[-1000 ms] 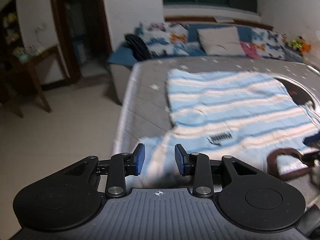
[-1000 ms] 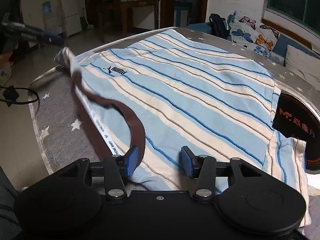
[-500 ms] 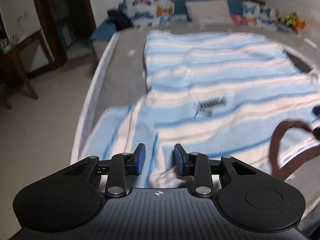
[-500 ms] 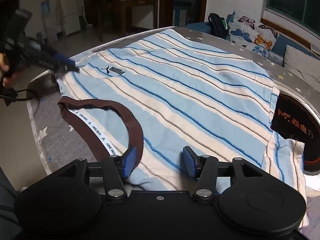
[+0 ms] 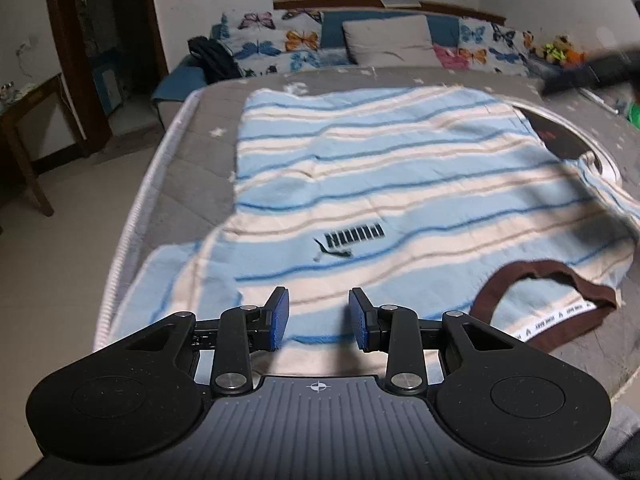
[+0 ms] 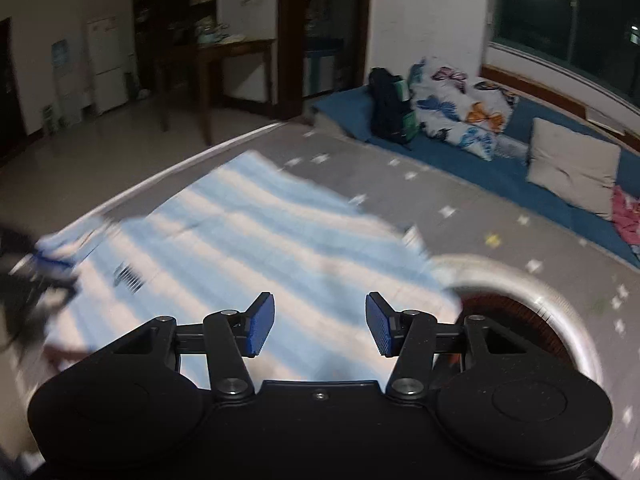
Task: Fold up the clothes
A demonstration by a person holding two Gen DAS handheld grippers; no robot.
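Right gripper [image 6: 320, 326] hung above the striped shirt [image 6: 256, 248], jaws apart, nothing between them. Shirt lay flat on the grey starred mattress [image 6: 472, 204], heavily blurred. Left gripper [image 6: 38, 276] smeared at the shirt's left edge.

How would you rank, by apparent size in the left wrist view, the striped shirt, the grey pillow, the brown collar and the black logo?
Largest to smallest, as they look:
1. striped shirt
2. grey pillow and brown collar: too alike to rank, and the collar lies nearer the camera
3. black logo
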